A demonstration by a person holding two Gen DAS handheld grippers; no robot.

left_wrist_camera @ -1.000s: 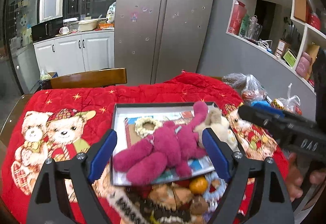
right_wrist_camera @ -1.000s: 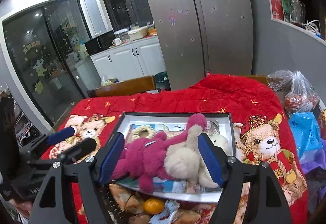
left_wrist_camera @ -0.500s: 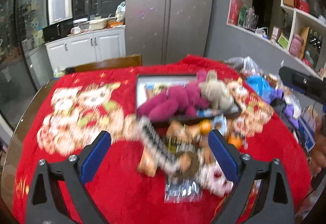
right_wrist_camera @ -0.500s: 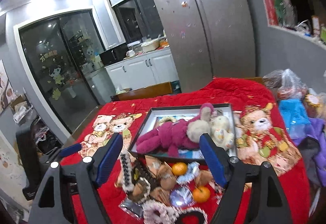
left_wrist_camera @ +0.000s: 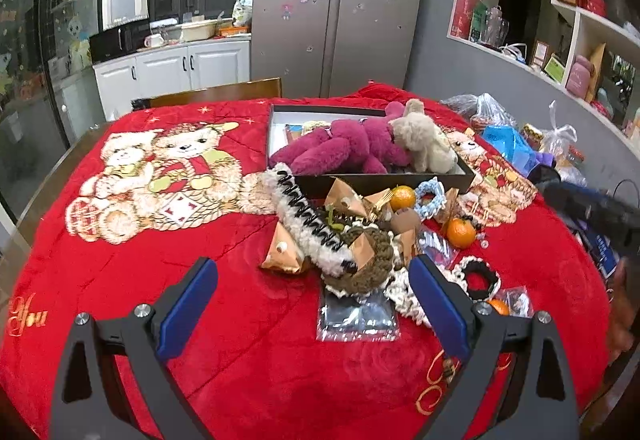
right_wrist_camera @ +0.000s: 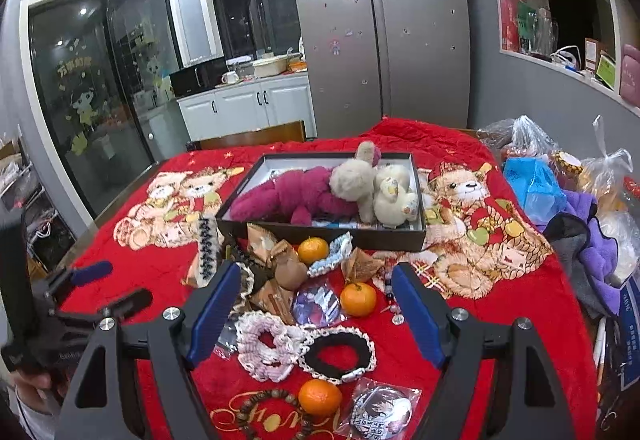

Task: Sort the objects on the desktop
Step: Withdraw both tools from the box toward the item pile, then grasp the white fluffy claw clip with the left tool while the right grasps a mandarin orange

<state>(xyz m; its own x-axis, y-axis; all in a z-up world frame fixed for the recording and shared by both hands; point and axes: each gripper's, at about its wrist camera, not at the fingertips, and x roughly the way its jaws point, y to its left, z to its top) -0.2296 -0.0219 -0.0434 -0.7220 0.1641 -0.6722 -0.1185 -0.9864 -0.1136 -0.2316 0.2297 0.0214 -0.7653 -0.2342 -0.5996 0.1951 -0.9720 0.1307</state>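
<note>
A dark box (left_wrist_camera: 384,182) (right_wrist_camera: 320,236) on the red blanket holds a magenta plush (left_wrist_camera: 340,150) (right_wrist_camera: 292,194) and a beige plush (left_wrist_camera: 420,140) (right_wrist_camera: 376,188). In front of it lies a pile: tangerines (right_wrist_camera: 358,298) (left_wrist_camera: 460,232), crocheted scrunchies (right_wrist_camera: 272,344), a fluffy hair clip (left_wrist_camera: 308,228), brown snack packets (left_wrist_camera: 280,252), badges (right_wrist_camera: 380,414) and a bead bracelet (right_wrist_camera: 272,412). My left gripper (left_wrist_camera: 312,308) is open and empty, above the near side of the pile. My right gripper (right_wrist_camera: 316,316) is open and empty over the pile.
Plastic bags, a blue bag (right_wrist_camera: 532,188) and purple cloth (right_wrist_camera: 592,240) crowd the right table edge. A wooden chair back (left_wrist_camera: 216,96) stands behind the table. A fridge and cabinets are beyond. The other gripper shows at the left of the right wrist view (right_wrist_camera: 92,292).
Both grippers have pulled back from above the box toward the near table edge. Both stay open and empty. The plush toys remain in the box.
</note>
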